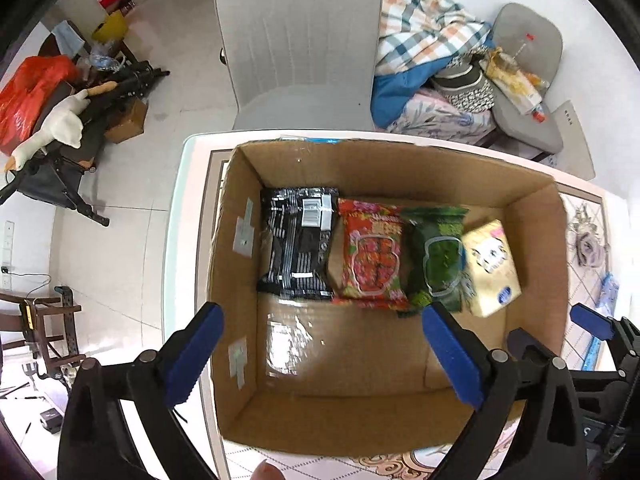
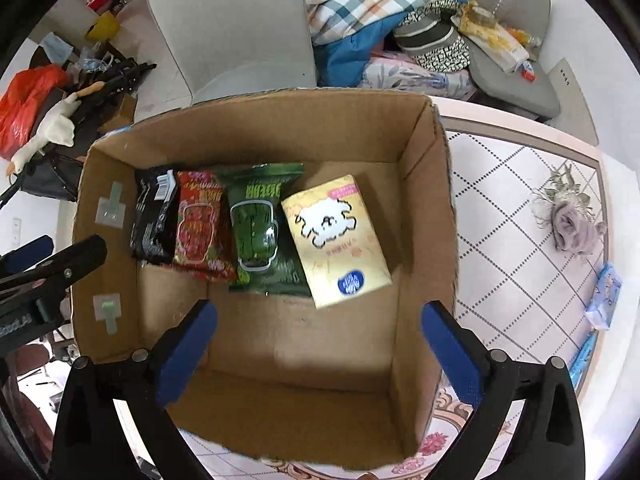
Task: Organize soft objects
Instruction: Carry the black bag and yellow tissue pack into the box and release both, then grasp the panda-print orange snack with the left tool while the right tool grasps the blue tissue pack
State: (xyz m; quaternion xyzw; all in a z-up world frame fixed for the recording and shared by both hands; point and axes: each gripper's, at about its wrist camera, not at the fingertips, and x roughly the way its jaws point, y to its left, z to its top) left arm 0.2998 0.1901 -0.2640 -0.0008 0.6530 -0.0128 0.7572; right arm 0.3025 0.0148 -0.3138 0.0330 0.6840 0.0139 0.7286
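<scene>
An open cardboard box point(image 1: 536, 248) point(image 2: 424, 208) stands on the table. Along its floor lie a black packet point(image 1: 298, 240) point(image 2: 154, 216), a red packet point(image 1: 372, 258) point(image 2: 200, 226), a green packet point(image 1: 438, 258) point(image 2: 260, 228) and a yellow tissue pack point(image 1: 494, 268) point(image 2: 338, 240), side by side. My left gripper point(image 1: 322, 354) hangs open above the box's near half, nothing between its blue pads. My right gripper point(image 2: 320, 354) is open too, above the box's near side and empty. The right gripper's finger point(image 1: 592, 322) shows at the left wrist view's right edge.
A grey cloth point(image 2: 572, 224) and a blue tissue pack point(image 2: 606, 296) lie on the patterned table point(image 2: 516, 200) right of the box. A grey chair point(image 1: 300, 48) stands behind the table. A pile of bedding point(image 2: 372, 12) and a plush goose point(image 1: 60, 124) sit beyond.
</scene>
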